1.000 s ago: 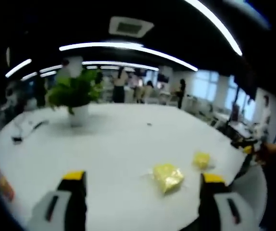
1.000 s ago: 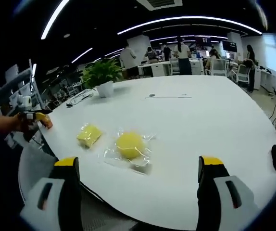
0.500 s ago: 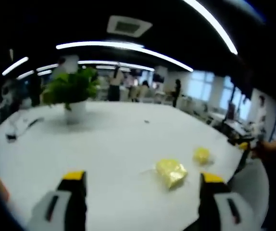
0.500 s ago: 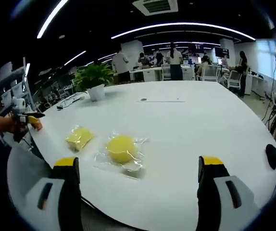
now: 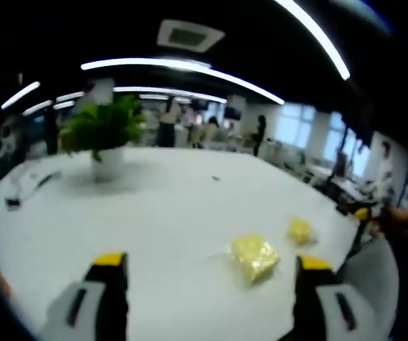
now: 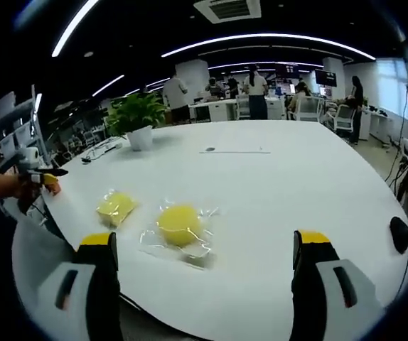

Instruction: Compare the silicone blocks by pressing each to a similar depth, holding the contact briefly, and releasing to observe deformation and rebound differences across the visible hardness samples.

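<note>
Two yellow silicone blocks in clear wrap lie on the white round table (image 6: 282, 177). The round block (image 6: 179, 224) rests just ahead of my right gripper (image 6: 205, 239), whose jaws stand wide apart with nothing held. The squarish block (image 6: 115, 207) lies left of it. In the left gripper view the squarish block (image 5: 254, 254) is nearer and the round block (image 5: 298, 229) farther right. My left gripper (image 5: 211, 260) is open above the table edge, well short of both. Each gripper appears in the other's view: the right gripper (image 5: 362, 213) and the left gripper (image 6: 46, 177), held by a hand.
A potted plant (image 6: 137, 117) stands at the far side of the table, also seen as the plant (image 5: 103, 131). A small dark object (image 6: 399, 234) lies near the right edge. Cables (image 5: 19, 192) lie at the left. People and desks fill the office behind.
Both views have shifted slightly with the hands. The blocks lie where they were, and both grippers stay open.
</note>
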The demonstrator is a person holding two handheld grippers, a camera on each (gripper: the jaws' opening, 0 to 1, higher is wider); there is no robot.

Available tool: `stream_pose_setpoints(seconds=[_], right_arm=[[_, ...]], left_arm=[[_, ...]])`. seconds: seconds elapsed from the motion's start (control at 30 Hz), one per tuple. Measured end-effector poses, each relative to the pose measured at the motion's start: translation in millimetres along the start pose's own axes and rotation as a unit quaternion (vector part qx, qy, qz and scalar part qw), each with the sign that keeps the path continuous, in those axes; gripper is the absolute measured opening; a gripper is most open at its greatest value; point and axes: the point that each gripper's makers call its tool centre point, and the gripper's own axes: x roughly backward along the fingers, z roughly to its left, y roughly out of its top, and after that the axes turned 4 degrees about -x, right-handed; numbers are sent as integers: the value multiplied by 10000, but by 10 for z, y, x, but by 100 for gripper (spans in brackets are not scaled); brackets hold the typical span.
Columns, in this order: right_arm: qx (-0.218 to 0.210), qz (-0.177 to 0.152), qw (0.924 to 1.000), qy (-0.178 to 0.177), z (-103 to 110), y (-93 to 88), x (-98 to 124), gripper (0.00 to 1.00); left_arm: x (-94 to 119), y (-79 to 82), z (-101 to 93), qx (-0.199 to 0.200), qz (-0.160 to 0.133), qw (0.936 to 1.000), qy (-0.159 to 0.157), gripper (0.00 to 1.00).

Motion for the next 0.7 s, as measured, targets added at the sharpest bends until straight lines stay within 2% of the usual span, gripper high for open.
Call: stream_pose_setpoints(seconds=[0.13,0.17,0.2,0.37,0.6,0.7], right_arm=[[9,66,10000,-6,-30,-40,-22,96],[-2,58,10000,3,-25,-37,-22,96],[-13,45,10000,18,-18,-34,-25,96],[57,66,9999,63,14,-49,-31,96],[-91,62,9999,3,-12,-77,-17,96],[-84,97,9999,29,-1,-99,-30,96]], left_arm=[[3,-33,41,52,23,10000,55,100],[12,-45,139,-110,38,9995,290,100],[19,-64,161,-150,97,9992,346,100],[-4,-46,163,-23,62,9996,280,100],[-71,-30,132,59,153,9997,185,100],[-94,-39,161,78,175,9995,236,100]])
